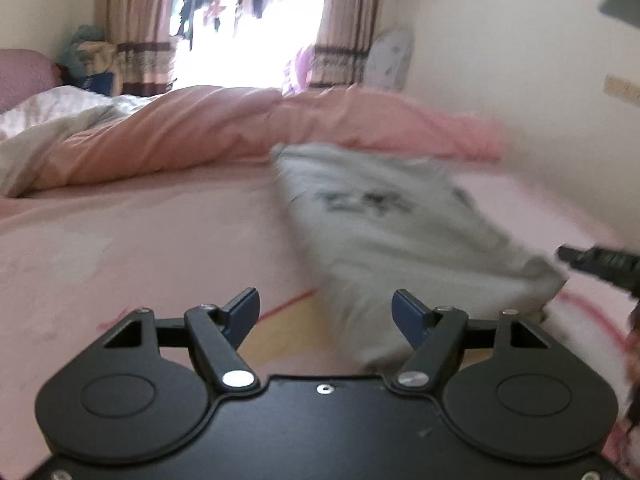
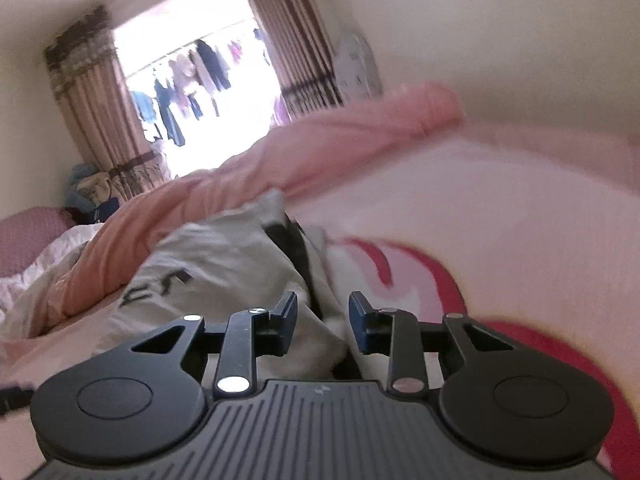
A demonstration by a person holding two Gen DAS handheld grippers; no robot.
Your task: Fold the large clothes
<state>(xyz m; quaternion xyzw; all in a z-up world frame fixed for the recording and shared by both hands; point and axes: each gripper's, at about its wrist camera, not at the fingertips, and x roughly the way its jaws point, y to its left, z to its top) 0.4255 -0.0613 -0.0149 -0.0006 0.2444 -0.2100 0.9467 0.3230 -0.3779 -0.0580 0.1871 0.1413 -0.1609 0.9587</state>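
The left gripper (image 1: 326,312) stood with jaws wide apart and empty; the grey garment (image 1: 384,224) lay folded on the pink bed sheet (image 1: 120,240), ahead and to its right. The right gripper (image 2: 323,322) was parted, unclamped, the garment's edge between its fingers, tilted slightly downward.

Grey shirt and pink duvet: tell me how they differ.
The grey shirt carries dark lettering; the pink duvet is plain. The shirt lies folded into a fairly flat, narrow shape, while the duvet is bunched up in a long, thick heap. The shirt is the nearer of the two; the duvet lies behind it, toward the window. Both rest on the same pink bed sheet.
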